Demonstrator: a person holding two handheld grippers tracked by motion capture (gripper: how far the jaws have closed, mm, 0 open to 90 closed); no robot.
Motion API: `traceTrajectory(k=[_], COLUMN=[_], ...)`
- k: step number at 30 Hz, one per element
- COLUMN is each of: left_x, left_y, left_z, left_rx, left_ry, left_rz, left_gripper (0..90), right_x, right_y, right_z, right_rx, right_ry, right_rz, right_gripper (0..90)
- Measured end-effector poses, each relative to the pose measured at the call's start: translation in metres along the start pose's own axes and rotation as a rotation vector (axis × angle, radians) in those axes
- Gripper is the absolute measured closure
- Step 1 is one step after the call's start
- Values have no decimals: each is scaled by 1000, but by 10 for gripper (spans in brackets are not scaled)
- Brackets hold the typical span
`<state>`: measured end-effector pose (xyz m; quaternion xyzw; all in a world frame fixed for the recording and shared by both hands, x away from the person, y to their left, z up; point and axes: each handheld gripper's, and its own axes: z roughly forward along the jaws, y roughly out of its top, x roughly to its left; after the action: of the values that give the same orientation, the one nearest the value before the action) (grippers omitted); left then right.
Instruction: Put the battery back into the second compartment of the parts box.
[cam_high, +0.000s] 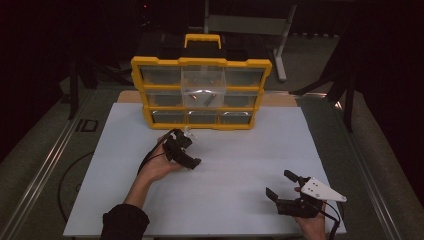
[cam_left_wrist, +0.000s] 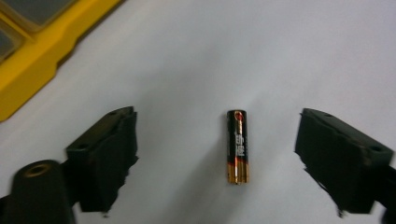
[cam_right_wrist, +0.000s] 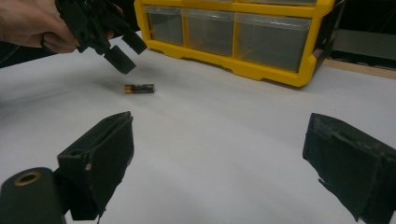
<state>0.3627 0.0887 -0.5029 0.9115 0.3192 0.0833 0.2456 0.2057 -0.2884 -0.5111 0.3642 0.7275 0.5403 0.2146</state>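
The left gripper (cam_high: 186, 150) is held tilted downward above the white board (cam_high: 240, 150), jaws spread wide and empty, a small battery (cam_left_wrist: 237, 146) lying flat on the board between them, untouched. Behind stands the yellow drawer organizer (cam_high: 201, 93). The right gripper (cam_high: 281, 186) is held low near the board's front edge, jaws apart, empty.

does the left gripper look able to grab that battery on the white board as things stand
Probably yes. The left gripper hangs over the battery with its jaws open on either side of it. The battery lies flat and alone on the white board, and nothing stands between them. The yellow organizer sits off to the side.
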Motion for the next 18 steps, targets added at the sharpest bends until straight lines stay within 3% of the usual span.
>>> traceTrajectory(k=[8, 11, 12, 13, 18], left_x=[-8, -9, -9, -8, -7], left_y=[0, 0, 0, 0, -2], left_z=[11, 15, 15, 16, 20], left_rx=[48, 74, 79, 85, 135], left_ry=[-46, -44, -44, -48, -55], left_rz=[45, 54, 52, 54, 67], left_gripper=[328, 407, 470, 470, 649], right_x=[0, 0, 0, 0, 0], right_y=[0, 0, 0, 0, 0], right_z=[0, 0, 0, 0, 0], right_rx=[1, 1, 1, 1, 1], right_ry=[-1, -1, -1, -1, -1], right_rz=[-1, -1, 0, 0, -1], right_gripper=[84, 84, 84, 84, 83])
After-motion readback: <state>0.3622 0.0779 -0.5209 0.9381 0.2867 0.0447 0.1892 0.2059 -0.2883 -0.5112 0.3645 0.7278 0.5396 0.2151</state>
